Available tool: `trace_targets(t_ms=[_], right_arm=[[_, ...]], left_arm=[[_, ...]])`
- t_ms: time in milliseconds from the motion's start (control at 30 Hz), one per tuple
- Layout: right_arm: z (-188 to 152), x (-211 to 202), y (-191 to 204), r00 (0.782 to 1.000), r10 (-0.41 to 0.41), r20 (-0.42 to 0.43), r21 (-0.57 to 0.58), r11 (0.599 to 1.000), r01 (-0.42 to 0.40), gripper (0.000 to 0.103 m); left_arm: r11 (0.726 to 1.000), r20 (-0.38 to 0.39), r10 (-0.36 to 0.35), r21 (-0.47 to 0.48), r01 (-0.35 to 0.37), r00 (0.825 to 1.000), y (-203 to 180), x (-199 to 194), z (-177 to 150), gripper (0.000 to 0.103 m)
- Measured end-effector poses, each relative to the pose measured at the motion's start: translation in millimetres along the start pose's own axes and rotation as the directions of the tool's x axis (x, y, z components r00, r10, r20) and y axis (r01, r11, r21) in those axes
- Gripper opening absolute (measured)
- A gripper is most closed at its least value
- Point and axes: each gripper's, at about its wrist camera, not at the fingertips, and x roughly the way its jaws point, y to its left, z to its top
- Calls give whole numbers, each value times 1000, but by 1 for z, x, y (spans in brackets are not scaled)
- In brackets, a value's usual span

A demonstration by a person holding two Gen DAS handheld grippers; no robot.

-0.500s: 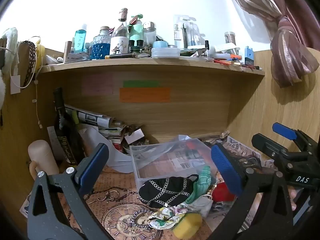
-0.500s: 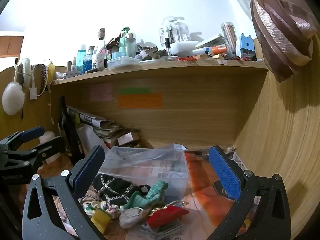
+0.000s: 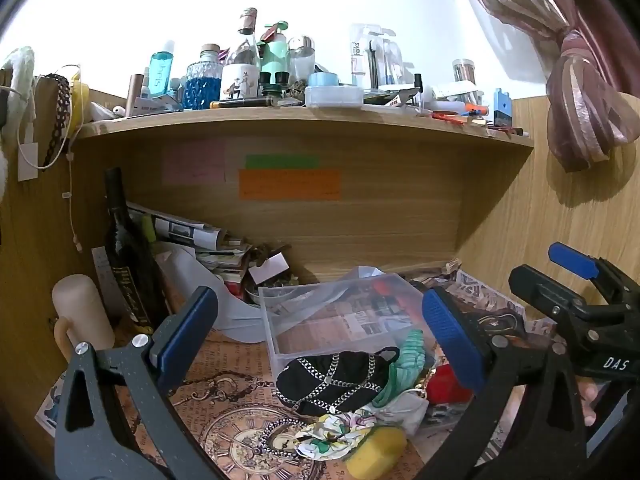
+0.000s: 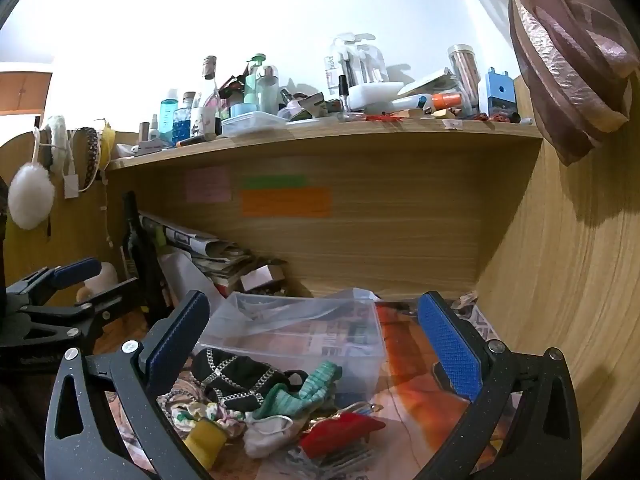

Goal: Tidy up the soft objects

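Hanging above the counter with nothing between their blue pads, both claws are seen spread wide: the left claw and the right claw, side by side. Just beyond them a heap of soft things is piled against the front wall of a clear plastic bin: a black pouch with chain trim, a green striped sock, a red pouch, a white cloth, a floral scrunchie and a yellow sponge. The bin appears to hold only a loose clear bag, though its transparency makes this uncertain. Behind, a dark bottle and stacked papers are ranged under a cluttered shelf.
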Motion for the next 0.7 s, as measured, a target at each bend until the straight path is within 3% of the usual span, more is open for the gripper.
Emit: trace_targets(t_ms=[700], right_arm=[[-2, 1, 3, 1000, 18, -1, 0, 1000, -18, 103]], left_arm=[[1000, 8, 8, -11, -8, 1000, 2, 0, 0, 103]])
